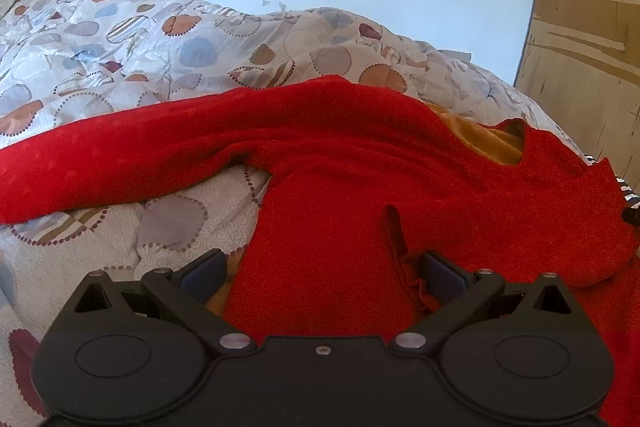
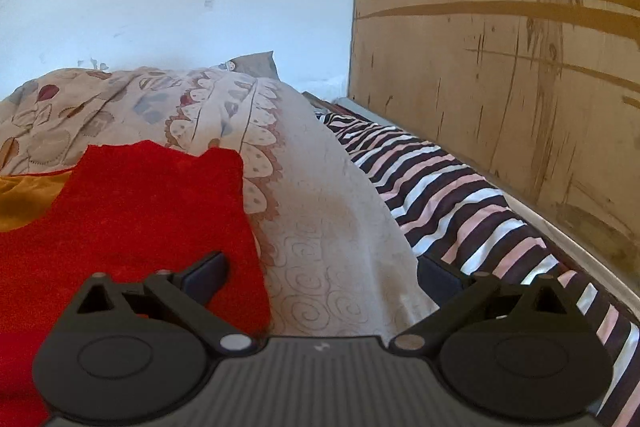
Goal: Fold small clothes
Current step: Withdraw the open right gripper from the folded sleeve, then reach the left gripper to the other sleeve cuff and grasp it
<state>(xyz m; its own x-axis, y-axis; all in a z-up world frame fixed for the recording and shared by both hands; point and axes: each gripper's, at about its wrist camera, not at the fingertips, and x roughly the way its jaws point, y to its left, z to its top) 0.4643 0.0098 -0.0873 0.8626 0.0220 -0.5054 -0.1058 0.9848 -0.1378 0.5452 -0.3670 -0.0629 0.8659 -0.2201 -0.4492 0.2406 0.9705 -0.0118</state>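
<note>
Red garment (image 1: pixel 340 187) lies across the bed's quilt (image 1: pixel 120 67), filling mid-frame, one sleeve extended left: folding appears barely begun. Left gripper (image 1: pixel 320 275) spread apart over the cloth; right gripper (image 2: pixel 320 275) apart, holding nothing.

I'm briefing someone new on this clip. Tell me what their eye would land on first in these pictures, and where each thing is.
The bright red garment stands out first, spread over the patterned quilt, one sleeve stretched left and an orange lining showing at its neck. The left gripper is open over its lower part. In the right wrist view, the right gripper is open beside the garment's edge, with a striped sheet along the wooden board.
</note>
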